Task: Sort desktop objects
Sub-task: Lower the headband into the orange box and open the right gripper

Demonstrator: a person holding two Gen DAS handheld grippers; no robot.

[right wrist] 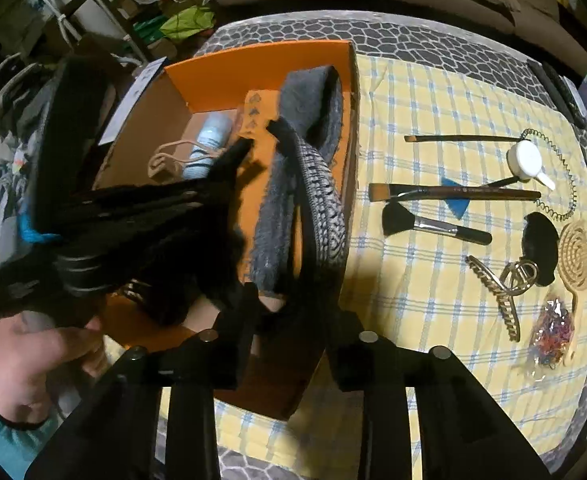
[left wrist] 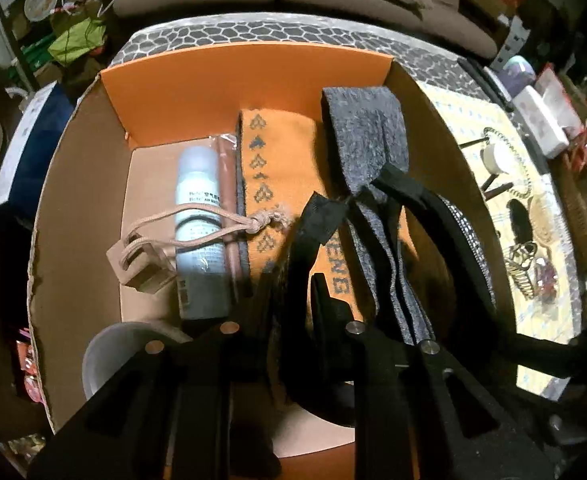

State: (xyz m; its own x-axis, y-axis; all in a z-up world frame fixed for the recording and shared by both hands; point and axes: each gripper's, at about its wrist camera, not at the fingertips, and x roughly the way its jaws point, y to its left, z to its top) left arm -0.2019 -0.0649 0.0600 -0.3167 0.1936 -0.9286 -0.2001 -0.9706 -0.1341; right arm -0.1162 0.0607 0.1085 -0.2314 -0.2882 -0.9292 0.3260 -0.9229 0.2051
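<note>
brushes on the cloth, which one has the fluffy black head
The short brush nearest the box, with a silver ferrule. The other two brushes have flat brown tips.

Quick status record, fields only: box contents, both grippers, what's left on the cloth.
box: orange-lined cardboard box holds pale spray bottle, orange patterned sock, black-and-white patterned headband
left gripper: pinching grey knitted sock, inside box
right gripper: open, nothing between fingers
cloth: yellow checked cloth with black makeup brush, gold claw clip
</note>
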